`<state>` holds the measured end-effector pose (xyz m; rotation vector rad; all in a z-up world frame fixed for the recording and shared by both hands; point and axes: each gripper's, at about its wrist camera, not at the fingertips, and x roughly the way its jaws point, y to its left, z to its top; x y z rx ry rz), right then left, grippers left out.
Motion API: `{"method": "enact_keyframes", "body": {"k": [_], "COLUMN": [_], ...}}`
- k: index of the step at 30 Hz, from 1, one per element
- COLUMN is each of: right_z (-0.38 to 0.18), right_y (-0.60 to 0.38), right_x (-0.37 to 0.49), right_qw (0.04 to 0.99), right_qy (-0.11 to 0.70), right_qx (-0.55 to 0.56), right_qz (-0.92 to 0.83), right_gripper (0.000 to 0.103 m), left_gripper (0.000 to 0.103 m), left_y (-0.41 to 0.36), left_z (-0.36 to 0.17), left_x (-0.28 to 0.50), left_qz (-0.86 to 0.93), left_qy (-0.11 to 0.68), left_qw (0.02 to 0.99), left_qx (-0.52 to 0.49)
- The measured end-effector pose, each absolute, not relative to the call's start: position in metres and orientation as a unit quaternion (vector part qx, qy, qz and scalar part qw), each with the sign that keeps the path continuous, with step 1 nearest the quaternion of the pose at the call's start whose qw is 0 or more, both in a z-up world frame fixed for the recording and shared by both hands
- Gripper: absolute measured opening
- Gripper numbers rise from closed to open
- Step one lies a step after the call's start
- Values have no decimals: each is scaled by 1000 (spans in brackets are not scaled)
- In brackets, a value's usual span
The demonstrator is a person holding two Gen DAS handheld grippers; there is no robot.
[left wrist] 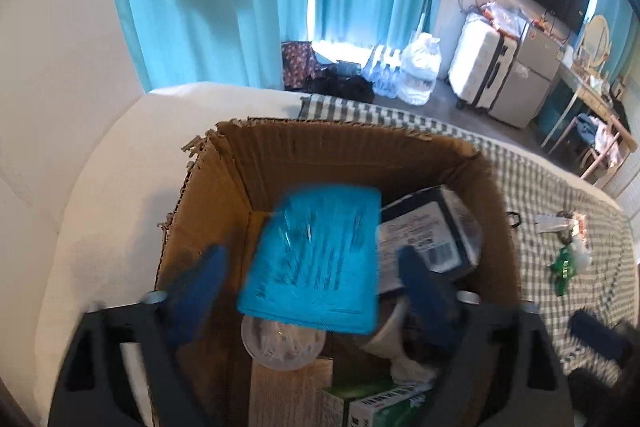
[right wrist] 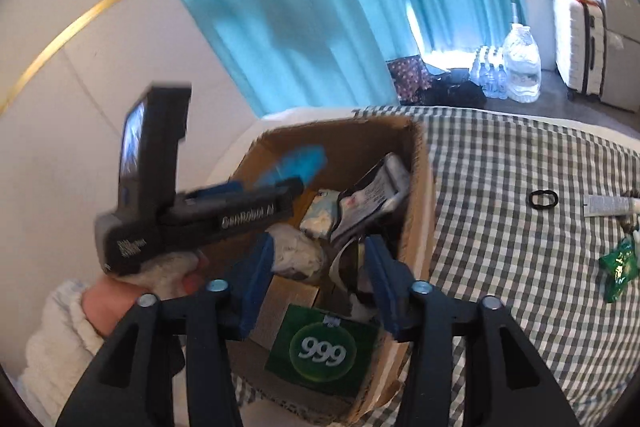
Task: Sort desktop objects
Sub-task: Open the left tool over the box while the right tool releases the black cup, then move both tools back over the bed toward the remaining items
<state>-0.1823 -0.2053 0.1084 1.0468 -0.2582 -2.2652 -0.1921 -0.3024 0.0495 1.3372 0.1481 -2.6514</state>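
The left gripper (left wrist: 312, 263) hangs over the cardboard box (left wrist: 340, 151) at the bed's curtain-side edge, fingers spread clear of the blue packet (left wrist: 316, 259), apparently so it drops inside, while the right gripper (right wrist: 316, 283) hovers empty, fingers part-spread.
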Motion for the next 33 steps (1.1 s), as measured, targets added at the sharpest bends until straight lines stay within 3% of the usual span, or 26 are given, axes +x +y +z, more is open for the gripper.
{"method": "enact_keyframes", "body": {"k": [6,12,22,26,33], "right_z": [112,125,178,178,149], "right_y": [-156,-96,13,62,122], "right_x": [-183,-167,-104,-80,-69], "right_qw": [243,169,71,26,-22], "right_qy": [-103,-94,-80,-89,-103], "right_qx": [384,374,284,267,270], "right_qz": [-885,-907,-953,-959,-957], "right_gripper": [54,58,84,94,96], "left_gripper": [98,98,103,103,103], "left_y": [-298,-267,-151,-102,-22], "left_z": [43,70,124,114,76], "left_x": [-180,-154,-112,-108,-116], "left_qz": [-882,-891,-924,-923,-909], "left_qy": [56,54,36,44,48], "left_qw": [99,85,23,-5,-19], "left_qx": [457,443,380,383,414]}}
